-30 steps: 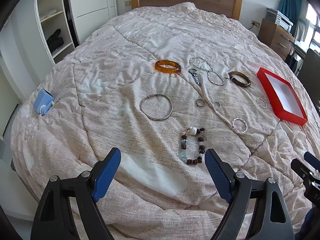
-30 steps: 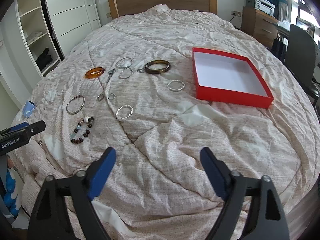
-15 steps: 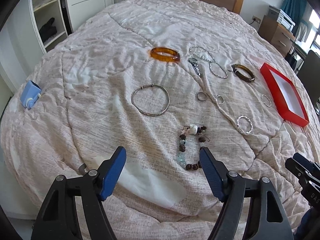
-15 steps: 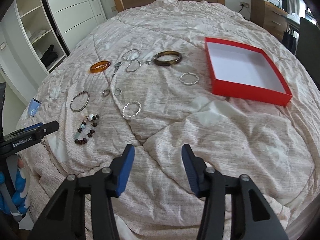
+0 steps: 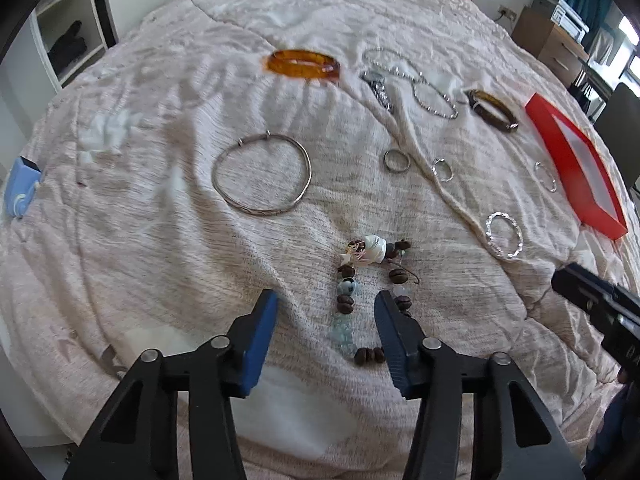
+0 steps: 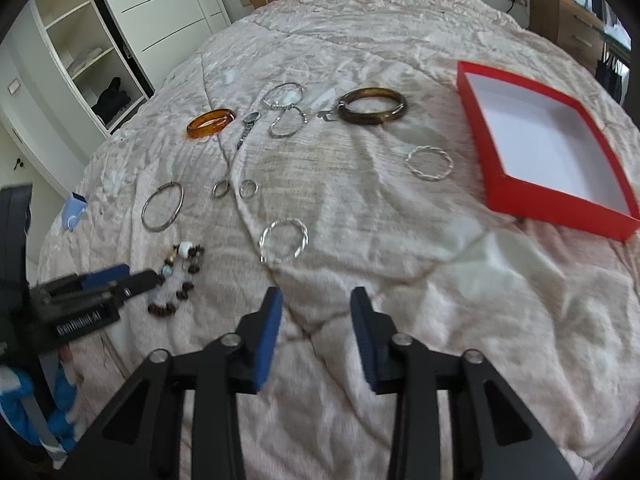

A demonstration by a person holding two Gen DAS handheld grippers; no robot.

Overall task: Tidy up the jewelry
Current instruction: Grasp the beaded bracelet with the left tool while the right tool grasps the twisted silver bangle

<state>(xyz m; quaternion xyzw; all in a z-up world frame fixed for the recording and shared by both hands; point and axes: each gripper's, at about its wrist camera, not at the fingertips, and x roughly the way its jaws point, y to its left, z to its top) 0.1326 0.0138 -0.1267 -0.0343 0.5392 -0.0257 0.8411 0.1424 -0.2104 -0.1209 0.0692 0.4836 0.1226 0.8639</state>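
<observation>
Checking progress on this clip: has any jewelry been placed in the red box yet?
No, the red box shows only its bare white floor; every piece lies on the bedspread.

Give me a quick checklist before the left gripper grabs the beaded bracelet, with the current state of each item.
1. Beaded bracelet lies flat on the bedspread, clear of the other jewelry: ok.
2. Left gripper lined up over it: ok, the bracelet's left strand sits between the fingers and the jaws are closing.
3. Pads pressing on the beads: not ok, gaps show on both sides.
4. Right gripper free: ok, nothing between its fingers, jaws closing over bare bedspread.
5. Red box open and empty: ok.
6. Twisted silver bangle out of the left gripper's way: ok.
</observation>
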